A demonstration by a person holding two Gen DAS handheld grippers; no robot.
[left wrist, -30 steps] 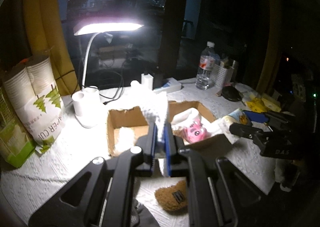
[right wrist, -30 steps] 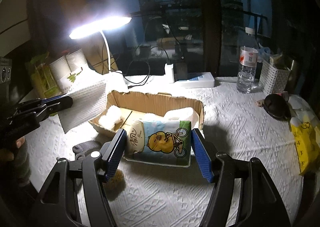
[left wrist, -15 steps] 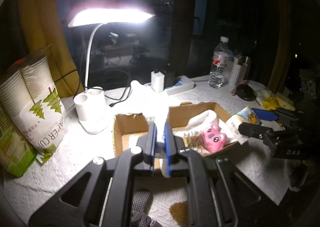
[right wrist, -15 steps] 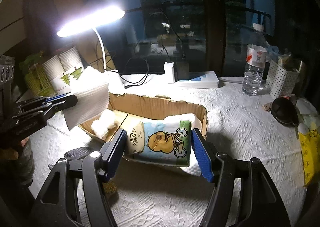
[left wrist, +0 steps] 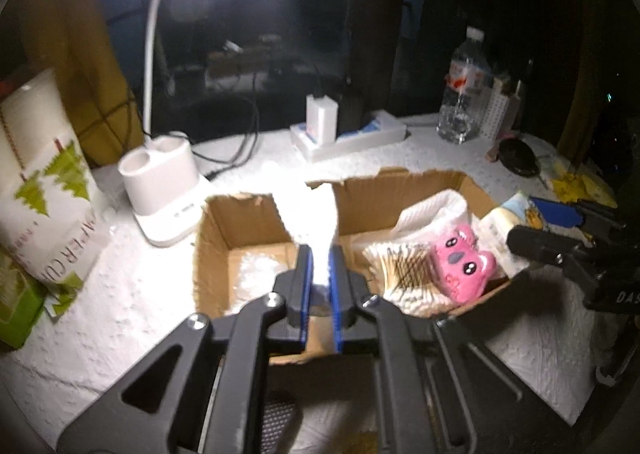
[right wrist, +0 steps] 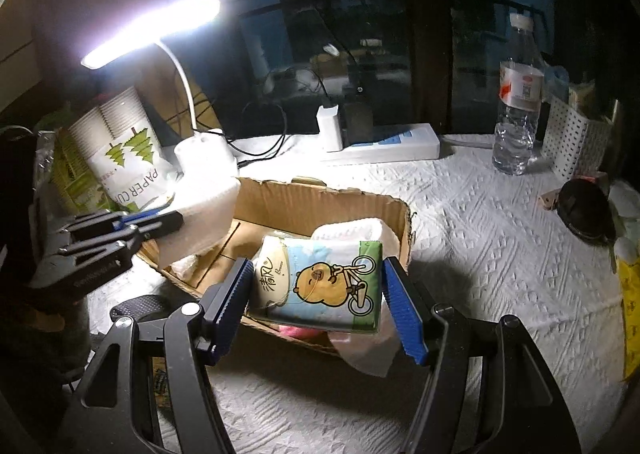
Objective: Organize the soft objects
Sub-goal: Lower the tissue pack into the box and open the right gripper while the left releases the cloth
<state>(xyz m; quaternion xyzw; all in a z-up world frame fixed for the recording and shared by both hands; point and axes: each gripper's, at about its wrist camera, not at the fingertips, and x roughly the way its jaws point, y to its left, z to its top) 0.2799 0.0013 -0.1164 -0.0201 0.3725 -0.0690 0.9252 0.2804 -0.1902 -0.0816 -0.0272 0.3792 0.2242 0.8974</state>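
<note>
1. A white paper towel [left wrist: 316, 225] is being pinched by the left gripper [left wrist: 319, 278], jaws nearly together, above the cardboard box [left wrist: 212, 254].
2. A tissue pack [right wrist: 320, 286] is being clamped by the right gripper [right wrist: 318, 304], jaws wide, over the box's near edge.
3. A pink plush [left wrist: 464, 266] is lying inside the box.

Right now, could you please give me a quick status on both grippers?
Left gripper shut on white paper towel above cardboard box. Right gripper shut on tissue pack. Nothing blocking.
</note>
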